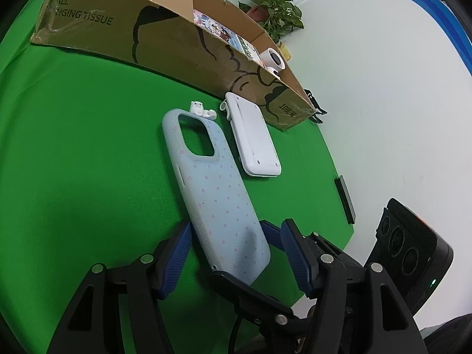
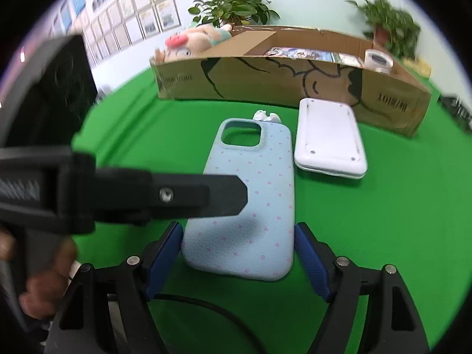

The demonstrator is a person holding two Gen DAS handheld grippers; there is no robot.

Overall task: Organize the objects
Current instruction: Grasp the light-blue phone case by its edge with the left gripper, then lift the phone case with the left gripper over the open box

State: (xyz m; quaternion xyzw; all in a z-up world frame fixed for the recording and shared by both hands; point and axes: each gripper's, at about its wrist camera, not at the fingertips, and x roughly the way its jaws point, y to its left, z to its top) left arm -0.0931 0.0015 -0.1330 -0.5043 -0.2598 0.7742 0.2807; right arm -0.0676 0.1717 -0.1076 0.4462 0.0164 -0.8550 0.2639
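A light blue phone case point(image 1: 212, 185) with pink dots lies flat on the green cloth point(image 1: 73, 147). It also shows in the right wrist view point(image 2: 250, 200). My left gripper point(image 1: 236, 253) is open, its blue pads point(image 1: 180, 253) either side of the case's near end. My right gripper point(image 2: 236, 250) is open too, its pads point(image 2: 309, 259) flanking the same end, apart from it. A white power bank point(image 1: 253, 135) lies beside the case, also in the right wrist view point(image 2: 327, 138). A small white figurine point(image 1: 200, 109) sits at the case's far end.
A long cardboard box point(image 2: 280, 79) with a plush toy point(image 2: 194, 41), booklets and a tape roll point(image 2: 377, 59) stands at the back. Potted plants point(image 2: 233, 6) are behind it. The left gripper body point(image 2: 118, 194) crosses the right wrist view. The cloth's edge point(image 1: 339, 206) is at right.
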